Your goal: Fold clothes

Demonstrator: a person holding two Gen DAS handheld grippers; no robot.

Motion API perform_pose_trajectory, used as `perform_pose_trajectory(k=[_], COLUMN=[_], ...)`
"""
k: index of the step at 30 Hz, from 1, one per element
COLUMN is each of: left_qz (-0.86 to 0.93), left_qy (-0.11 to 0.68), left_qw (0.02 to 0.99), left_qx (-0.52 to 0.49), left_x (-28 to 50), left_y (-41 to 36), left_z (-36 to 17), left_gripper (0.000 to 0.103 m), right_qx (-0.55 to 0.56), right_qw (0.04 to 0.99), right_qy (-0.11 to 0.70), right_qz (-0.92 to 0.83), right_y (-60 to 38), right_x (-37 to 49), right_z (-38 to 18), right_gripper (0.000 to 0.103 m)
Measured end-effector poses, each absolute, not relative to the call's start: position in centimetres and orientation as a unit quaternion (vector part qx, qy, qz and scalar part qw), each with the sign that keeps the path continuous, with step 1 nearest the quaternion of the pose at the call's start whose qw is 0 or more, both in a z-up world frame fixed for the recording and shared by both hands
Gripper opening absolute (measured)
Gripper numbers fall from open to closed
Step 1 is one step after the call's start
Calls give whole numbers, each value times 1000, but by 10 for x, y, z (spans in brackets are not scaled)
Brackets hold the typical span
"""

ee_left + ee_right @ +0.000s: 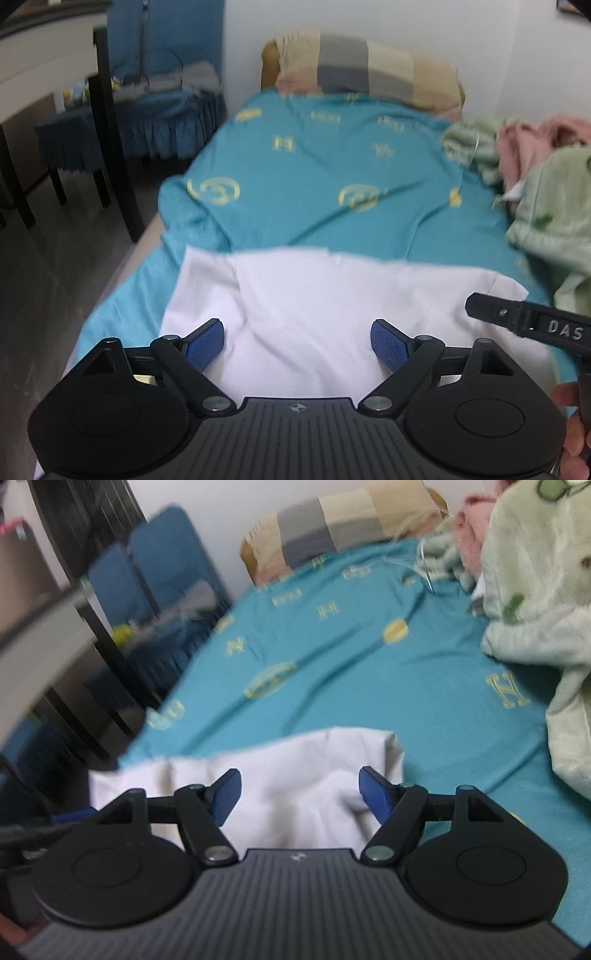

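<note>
A white garment point(314, 314) lies spread on the near end of a bed covered by a teal sheet point(332, 166) printed with yellow emblems. The left tongs point(297, 341) hover above the cloth, blue pads apart and gripping nothing; the right tongs point(299, 794) do the same over the garment's bunched right edge (both views are blurred). A patchwork pillow point(369, 70) rests at the head of the bed, and a heap of green and pink clothes point(546, 192) crowds the right side. A blue-covered chair point(166, 110) stands beside the bed.
</note>
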State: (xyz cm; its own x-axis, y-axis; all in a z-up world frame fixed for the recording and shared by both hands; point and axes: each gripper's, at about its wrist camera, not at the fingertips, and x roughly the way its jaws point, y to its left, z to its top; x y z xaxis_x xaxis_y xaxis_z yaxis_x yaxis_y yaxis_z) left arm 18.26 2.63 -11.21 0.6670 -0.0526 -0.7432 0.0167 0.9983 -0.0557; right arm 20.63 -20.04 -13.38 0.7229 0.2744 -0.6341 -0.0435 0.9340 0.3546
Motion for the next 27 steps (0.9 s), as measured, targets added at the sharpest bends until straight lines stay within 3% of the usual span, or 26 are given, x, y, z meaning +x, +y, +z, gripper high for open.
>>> perform_pose_trajectory(k=[4, 16, 27], left_qz=[-21, -32, -2], left_qy=[411, 378, 433], left_qw=[911, 925, 901], left_qx=[-27, -22, 28], left_x=[181, 108, 99], left_y=[31, 29, 16], left_z=[-115, -73, -95], left_gripper=[88, 88, 87], right_qx=[139, 126, 104], right_qw=[913, 920, 906], right_qy=[375, 361, 402], right_qz=[84, 81, 88], right_y=[-196, -191, -183], right_x=[208, 140, 124], right_z=[-145, -107, -123], right_gripper=[72, 73, 72])
